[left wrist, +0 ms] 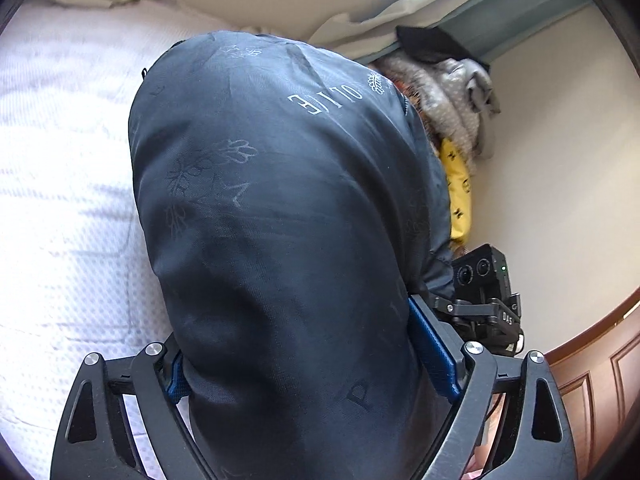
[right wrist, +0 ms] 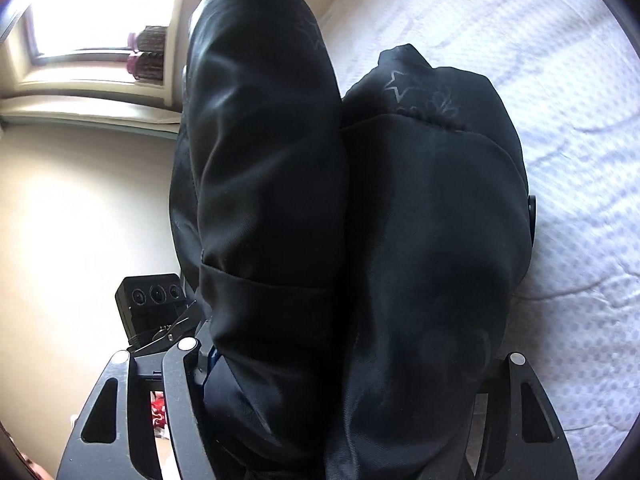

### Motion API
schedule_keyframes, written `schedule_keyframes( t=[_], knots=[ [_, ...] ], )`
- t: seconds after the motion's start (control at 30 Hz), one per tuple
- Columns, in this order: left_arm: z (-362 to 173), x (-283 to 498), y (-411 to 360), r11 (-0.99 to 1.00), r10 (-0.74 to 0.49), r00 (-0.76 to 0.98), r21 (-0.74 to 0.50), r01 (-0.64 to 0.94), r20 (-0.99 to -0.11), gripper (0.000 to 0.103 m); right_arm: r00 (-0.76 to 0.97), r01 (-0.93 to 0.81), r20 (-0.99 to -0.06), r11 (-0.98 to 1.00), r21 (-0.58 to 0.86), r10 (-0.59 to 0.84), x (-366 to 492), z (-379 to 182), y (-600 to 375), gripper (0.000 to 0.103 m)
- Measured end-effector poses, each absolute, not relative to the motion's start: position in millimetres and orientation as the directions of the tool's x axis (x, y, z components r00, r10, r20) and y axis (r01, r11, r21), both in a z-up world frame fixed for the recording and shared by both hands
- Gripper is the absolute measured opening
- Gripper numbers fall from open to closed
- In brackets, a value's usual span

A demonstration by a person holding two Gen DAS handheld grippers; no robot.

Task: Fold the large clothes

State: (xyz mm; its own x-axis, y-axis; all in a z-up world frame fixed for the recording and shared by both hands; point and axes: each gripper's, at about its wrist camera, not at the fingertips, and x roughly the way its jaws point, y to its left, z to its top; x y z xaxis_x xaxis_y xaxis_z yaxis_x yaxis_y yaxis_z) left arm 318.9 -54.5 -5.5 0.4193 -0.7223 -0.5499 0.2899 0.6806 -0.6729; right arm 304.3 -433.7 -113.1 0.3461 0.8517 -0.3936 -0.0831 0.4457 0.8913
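Note:
A large dark navy garment [left wrist: 280, 208] with faint printed flowers and white letters hangs bunched over a white quilted bed [left wrist: 60, 160]. My left gripper [left wrist: 304, 364] is shut on a thick fold of it, which fills the gap between the blue-padded fingers [left wrist: 434, 344]. In the right wrist view the same garment [right wrist: 340, 220] hangs in two thick dark folds. My right gripper [right wrist: 344, 376] is shut on it, with its fingertips hidden under the cloth. The right gripper's body [left wrist: 484, 284] shows at the garment's right edge in the left wrist view.
A pile of other clothes [left wrist: 444, 92], grey dotted and yellow, lies against the cream wall beside the bed. A brown wooden door [left wrist: 592, 372] is at lower right. A window [right wrist: 92, 12] with a sill is at upper left in the right wrist view.

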Motion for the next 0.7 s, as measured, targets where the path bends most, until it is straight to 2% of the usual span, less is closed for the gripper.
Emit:
schedule_keyframes(
  t=[0.3,0.53,0.7],
  knots=[
    [22,309,-3,0.684,-0.707,0.502,-0.663,0.306,-0.498,0.091,0.348,-0.175,-0.333,0.41,0.895,0.876,311,-86,-404,0.069],
    [11,304,59,0.718,-0.653,0.536,-0.661,0.216,-0.535,0.09,0.275,-0.148,-0.316,0.365,0.919,0.908,323,-109,-357,0.069],
    [-16,311,95,0.727,-0.608,0.56,-0.679,0.106,-0.563,0.09,0.247,-0.104,-0.313,0.346,0.932,0.917,330,-137,-334,0.069]
  ],
)
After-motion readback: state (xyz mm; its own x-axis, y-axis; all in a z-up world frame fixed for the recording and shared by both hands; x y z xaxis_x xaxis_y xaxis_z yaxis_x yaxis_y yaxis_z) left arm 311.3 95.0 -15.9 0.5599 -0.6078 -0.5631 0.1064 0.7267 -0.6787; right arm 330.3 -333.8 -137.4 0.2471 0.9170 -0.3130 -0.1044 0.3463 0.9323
